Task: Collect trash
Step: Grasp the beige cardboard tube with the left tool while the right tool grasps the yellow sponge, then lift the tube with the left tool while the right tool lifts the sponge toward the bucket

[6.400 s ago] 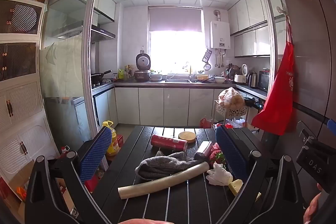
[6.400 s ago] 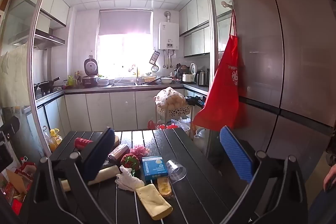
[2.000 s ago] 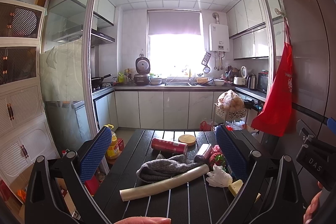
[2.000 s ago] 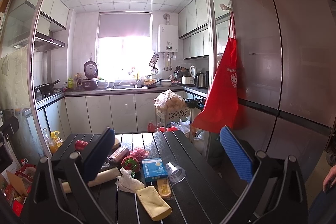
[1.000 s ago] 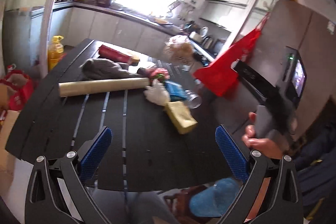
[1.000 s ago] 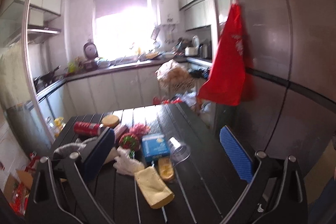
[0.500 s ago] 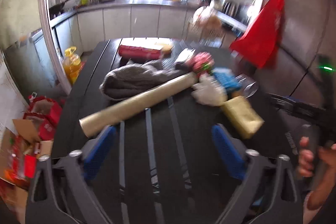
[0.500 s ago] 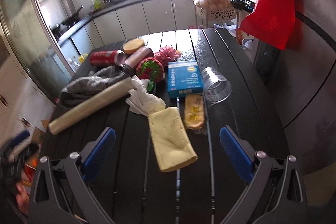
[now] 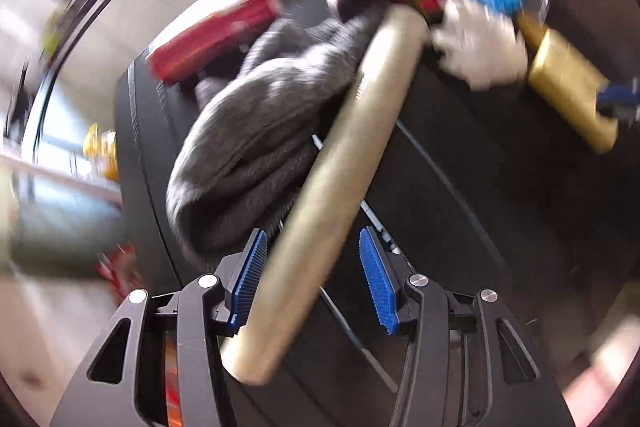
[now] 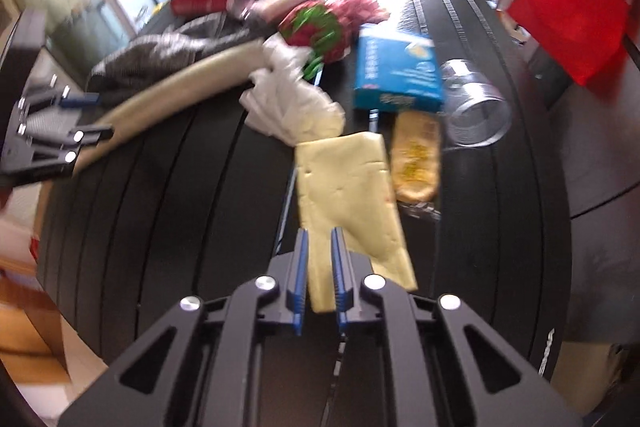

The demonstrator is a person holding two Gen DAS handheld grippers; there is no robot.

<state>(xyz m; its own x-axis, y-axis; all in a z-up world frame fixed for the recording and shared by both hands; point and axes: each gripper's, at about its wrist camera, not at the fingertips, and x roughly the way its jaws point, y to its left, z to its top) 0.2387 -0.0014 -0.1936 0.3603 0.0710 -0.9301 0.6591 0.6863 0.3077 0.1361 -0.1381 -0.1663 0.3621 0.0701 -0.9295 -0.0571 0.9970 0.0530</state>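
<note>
On the dark bench, the right hand-held gripper pinches the yellow packet to lift it, while the left hand-held gripper, closing, straddles the roll for a crosswise grip.

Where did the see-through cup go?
In the right wrist view, the clear plastic cup lies tipped over on the black table, toward the right side, just right of the blue box.
</note>
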